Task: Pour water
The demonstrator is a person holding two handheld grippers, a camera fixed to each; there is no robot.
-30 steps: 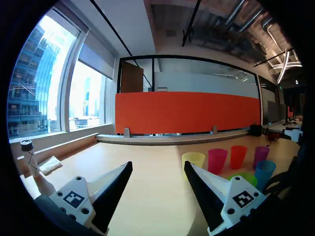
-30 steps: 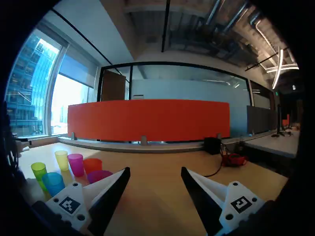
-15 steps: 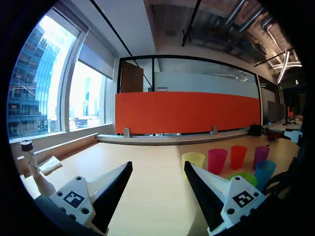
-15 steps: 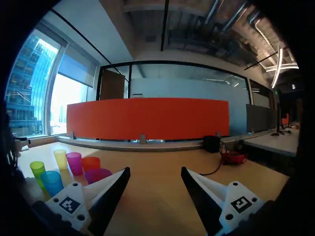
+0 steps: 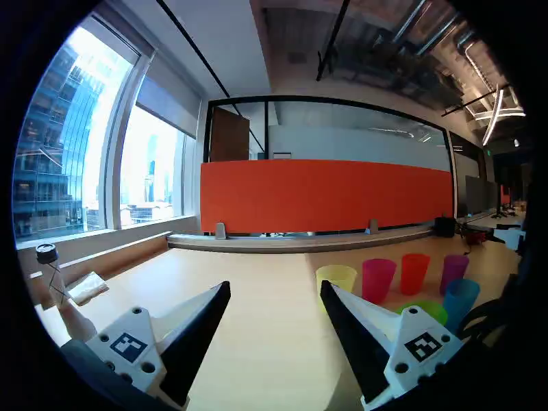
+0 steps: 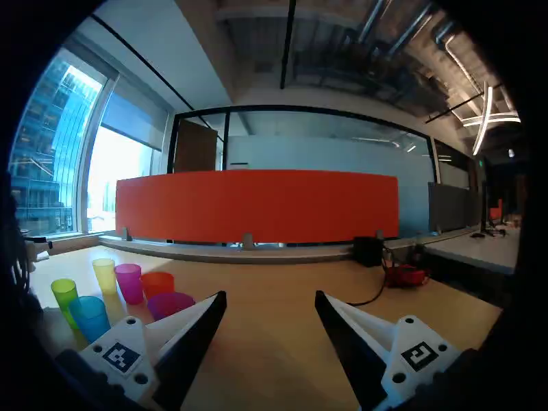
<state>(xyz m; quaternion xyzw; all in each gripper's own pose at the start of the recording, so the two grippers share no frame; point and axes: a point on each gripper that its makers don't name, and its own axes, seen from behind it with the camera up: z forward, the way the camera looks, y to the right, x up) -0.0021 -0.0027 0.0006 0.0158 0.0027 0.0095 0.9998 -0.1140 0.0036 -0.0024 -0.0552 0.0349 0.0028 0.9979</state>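
Hovering over the pale wooden desk (image 5: pixel 274 342), the left gripper (image 5: pixel 274 284) has its two white fingers spread wide with nothing between them. The right gripper (image 6: pixel 270 294) is held the same way, jaws apart and empty, above bare desktop.

Six plastic cups stand clustered on the desk, short of its far edge, where an orange partition (image 5: pixel 322 195) runs. In the left gripper view they sit ahead and to the right: a yellow cup (image 5: pixel 335 277), a pink cup (image 5: pixel 378 277), a red-orange cup (image 5: pixel 414 272) and a purple cup (image 5: pixel 454 271) in a row. A blue cup (image 5: pixel 460 298) and a green cup (image 5: pixel 428 309) stand nearer, the green one partly hidden behind the right-hand finger.

By the desk's window-side edge stands what looks like a clear bottle (image 5: pixel 58 291) with a dark stopper, though distortion makes it hard to be sure.

In the right gripper view a black box (image 6: pixel 370 251) and a red cable (image 6: pixel 404 276) lie toward the desk's far right corner.
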